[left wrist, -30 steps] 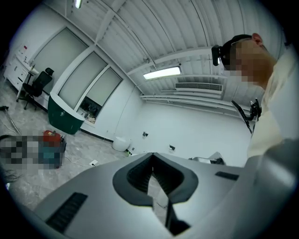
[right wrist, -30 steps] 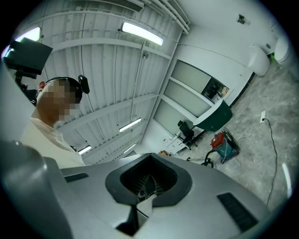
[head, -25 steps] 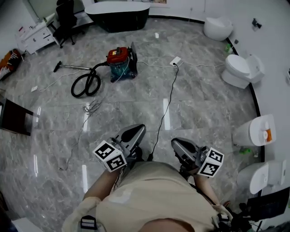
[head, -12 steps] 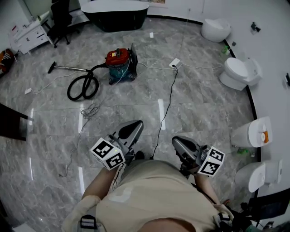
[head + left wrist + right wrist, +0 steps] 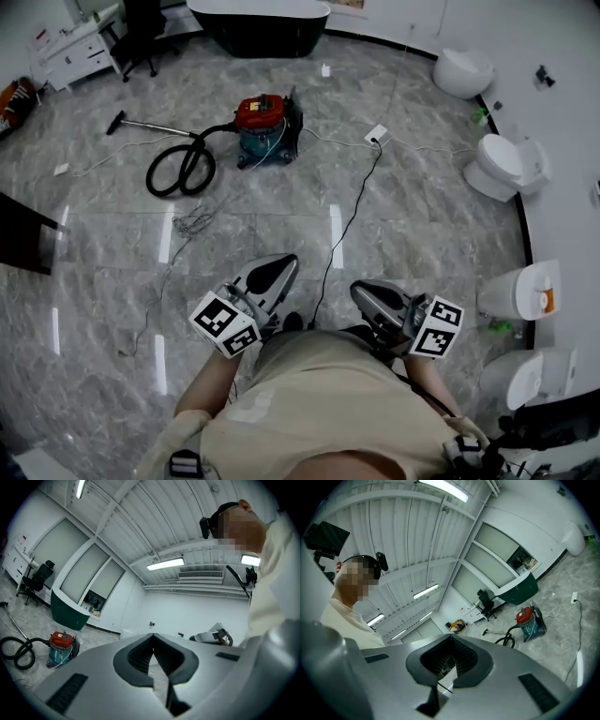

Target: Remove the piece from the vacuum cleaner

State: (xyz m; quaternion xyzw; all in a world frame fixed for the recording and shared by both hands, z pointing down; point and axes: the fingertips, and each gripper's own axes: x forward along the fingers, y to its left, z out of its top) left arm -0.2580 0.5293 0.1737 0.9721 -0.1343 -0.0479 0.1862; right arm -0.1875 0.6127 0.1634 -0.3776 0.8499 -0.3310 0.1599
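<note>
The grey marble floor (image 5: 422, 216) fills the head view, with a black oval bathtub (image 5: 262, 28) at 12 o'clock and white ceramic toilets (image 5: 502, 169) from 1 to 4 o'clock. The red-and-teal canister vacuum cleaner (image 5: 267, 127) stands at 11 o'clock, well apart from the person. Its coiled black hose (image 5: 178, 169) and thin metal wand (image 5: 150, 125) trail towards 10 o'clock. A black power cable (image 5: 349, 220) runs from between the claws up to a white socket block (image 5: 377, 135) at 1 o'clock.

The left claw (image 5: 153, 637) and right claw (image 5: 451, 637) are both closed on nothing.

The cable and a loose tangle of thin wire (image 5: 192, 222) lie across the approach and could catch a foot. A tug on the hose may drag the canister rather than free the piece.
</note>
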